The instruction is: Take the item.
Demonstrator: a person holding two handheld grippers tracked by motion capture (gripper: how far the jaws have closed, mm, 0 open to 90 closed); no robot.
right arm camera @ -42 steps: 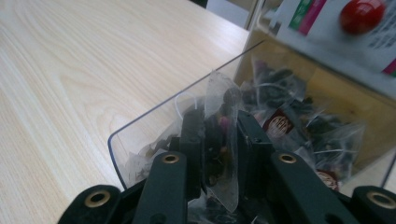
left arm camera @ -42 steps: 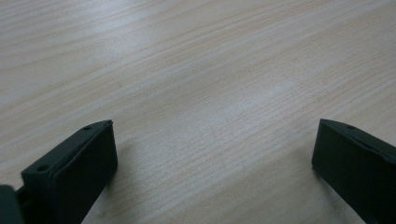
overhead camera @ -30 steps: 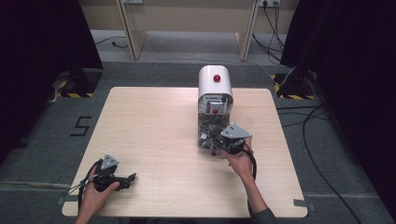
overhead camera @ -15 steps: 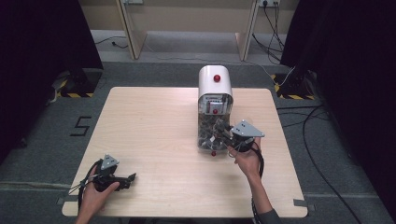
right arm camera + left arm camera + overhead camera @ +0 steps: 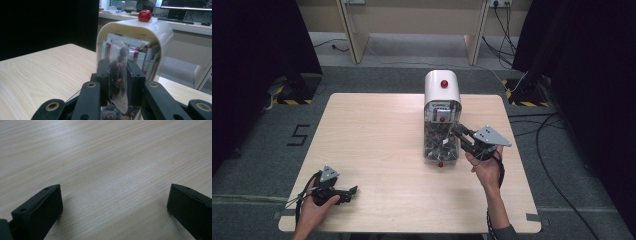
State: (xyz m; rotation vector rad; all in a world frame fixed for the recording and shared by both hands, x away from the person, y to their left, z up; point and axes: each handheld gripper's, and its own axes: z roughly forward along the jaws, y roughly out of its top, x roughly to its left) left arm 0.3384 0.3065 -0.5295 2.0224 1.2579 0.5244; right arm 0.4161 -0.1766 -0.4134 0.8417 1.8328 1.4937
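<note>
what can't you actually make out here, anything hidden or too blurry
- Contents of the clear packet: right gripper view, dark bits inside, too blurred to identify.
- Lower end of the packet: same view, hidden behind the right claw closed on it.
- Printing on the packs inside the white dispenser: high view, too small to read.
- Left claw: left gripper view, its body cut off by the bottom edge.

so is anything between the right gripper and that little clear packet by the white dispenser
Nothing visible. The right gripper is already shut on the small clear plastic packet with dark contents, pads pressing both sides, right in front of the white rounded dispenser box with the red knob. The left gripper rests open, far off on the light wooden table.
</note>
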